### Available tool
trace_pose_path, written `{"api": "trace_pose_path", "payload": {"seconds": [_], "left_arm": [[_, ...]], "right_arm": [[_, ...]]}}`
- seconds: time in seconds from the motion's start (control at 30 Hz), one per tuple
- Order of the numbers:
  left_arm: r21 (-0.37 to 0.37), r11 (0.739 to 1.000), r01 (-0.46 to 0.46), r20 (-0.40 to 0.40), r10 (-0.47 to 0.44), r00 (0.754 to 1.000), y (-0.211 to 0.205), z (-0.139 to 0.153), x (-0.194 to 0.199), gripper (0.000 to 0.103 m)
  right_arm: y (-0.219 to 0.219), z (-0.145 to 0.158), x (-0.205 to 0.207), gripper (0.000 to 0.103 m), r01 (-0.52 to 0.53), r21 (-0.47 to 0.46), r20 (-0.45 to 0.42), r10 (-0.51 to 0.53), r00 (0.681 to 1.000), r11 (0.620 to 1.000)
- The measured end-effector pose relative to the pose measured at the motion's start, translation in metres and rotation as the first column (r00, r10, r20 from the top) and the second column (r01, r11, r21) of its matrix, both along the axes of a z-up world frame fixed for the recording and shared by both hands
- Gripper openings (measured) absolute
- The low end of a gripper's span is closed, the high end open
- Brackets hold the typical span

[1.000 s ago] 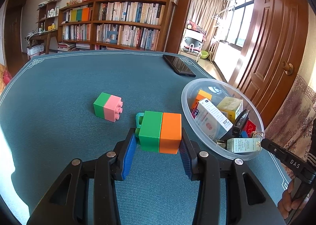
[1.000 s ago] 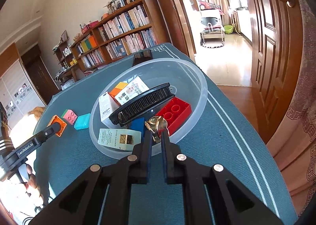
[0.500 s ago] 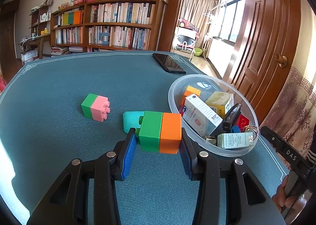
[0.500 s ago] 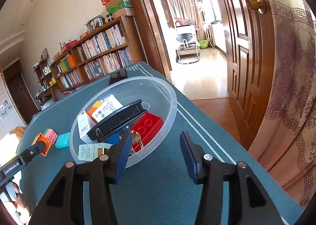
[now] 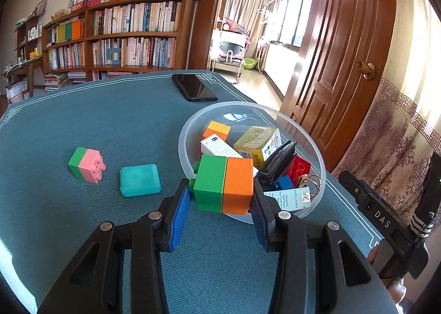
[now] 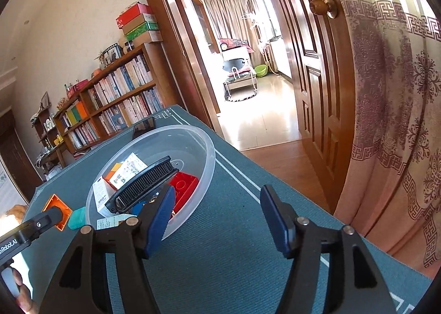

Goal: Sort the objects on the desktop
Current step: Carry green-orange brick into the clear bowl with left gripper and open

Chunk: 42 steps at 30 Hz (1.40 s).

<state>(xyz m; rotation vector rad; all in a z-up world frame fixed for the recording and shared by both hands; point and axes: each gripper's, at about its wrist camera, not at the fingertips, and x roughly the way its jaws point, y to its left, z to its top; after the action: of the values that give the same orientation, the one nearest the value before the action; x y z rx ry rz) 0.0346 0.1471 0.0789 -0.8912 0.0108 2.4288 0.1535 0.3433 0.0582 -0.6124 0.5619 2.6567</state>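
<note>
My left gripper (image 5: pixel 220 192) is shut on a green-and-orange block (image 5: pixel 223 184) and holds it above the near rim of the clear plastic bowl (image 5: pixel 248 104). The bowl holds small boxes, a black comb (image 5: pixel 277 162), a red brick (image 5: pixel 300 166) and a key ring (image 5: pixel 308 180). On the teal cloth to the left lie a green-and-pink block (image 5: pixel 86 163) and a teal case (image 5: pixel 139 180). My right gripper (image 6: pixel 217 190) is just right of the bowl (image 6: pixel 212 154); its jaws are opening with nothing between them. The held block's orange end (image 6: pixel 56 209) shows at the left of the right wrist view.
A black phone (image 5: pixel 194 88) lies at the table's far edge behind the bowl. The table's right edge (image 6: pixel 275 170) runs close by the bowl, with a wooden door and a patterned curtain (image 6: pixel 399 121) beyond. A bookshelf stands behind the table.
My right gripper let go of the key ring into the bowl, opened and drew back to the right. My left gripper carried the block right to the bowl, uncovering the teal case.
</note>
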Motion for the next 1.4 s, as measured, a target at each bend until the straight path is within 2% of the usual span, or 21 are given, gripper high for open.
{"api": "trace_pose_path", "payload": {"seconds": [0.37,0.57,0.67,1.03,1.3,1.33,1.4], "left_arm": [[-0.010,0.987,0.162,0.026,-0.161,0.987,0.069,0.005,0.003,0.045],[-0.033,0.981,0.193,0.048,-0.191,0.980,0.094,-0.005,-0.006,0.045],[-0.014,0.976,0.216,0.063,-0.215,0.975,0.098,-0.011,-0.011,0.045],[-0.031,0.967,0.255,0.022,-0.254,0.967,0.113,-0.014,-0.014,0.045],[-0.023,0.963,0.267,0.034,-0.267,0.963,0.115,-0.016,-0.021,0.045],[-0.028,0.963,0.268,0.034,-0.267,0.963,0.115,-0.015,-0.020,0.046],[-0.022,0.963,0.270,0.028,-0.270,0.963,0.112,-0.013,-0.019,0.056]], "right_arm": [[0.005,-0.001,0.003,0.072,0.000,-0.025,-0.018,0.000,1.000,1.000],[0.005,0.001,0.008,0.074,0.028,-0.017,-0.038,-0.029,0.999,0.999],[0.005,0.002,0.010,0.075,0.041,-0.007,-0.048,-0.042,0.998,0.999],[0.010,0.009,0.024,0.075,0.142,0.007,-0.099,-0.140,0.985,0.990],[0.012,0.010,0.024,0.075,0.155,0.006,-0.103,-0.154,0.983,0.988],[0.012,0.010,0.025,0.075,0.155,0.007,-0.102,-0.153,0.983,0.988],[0.012,0.010,0.025,0.075,0.155,0.006,-0.102,-0.153,0.983,0.988]]}}
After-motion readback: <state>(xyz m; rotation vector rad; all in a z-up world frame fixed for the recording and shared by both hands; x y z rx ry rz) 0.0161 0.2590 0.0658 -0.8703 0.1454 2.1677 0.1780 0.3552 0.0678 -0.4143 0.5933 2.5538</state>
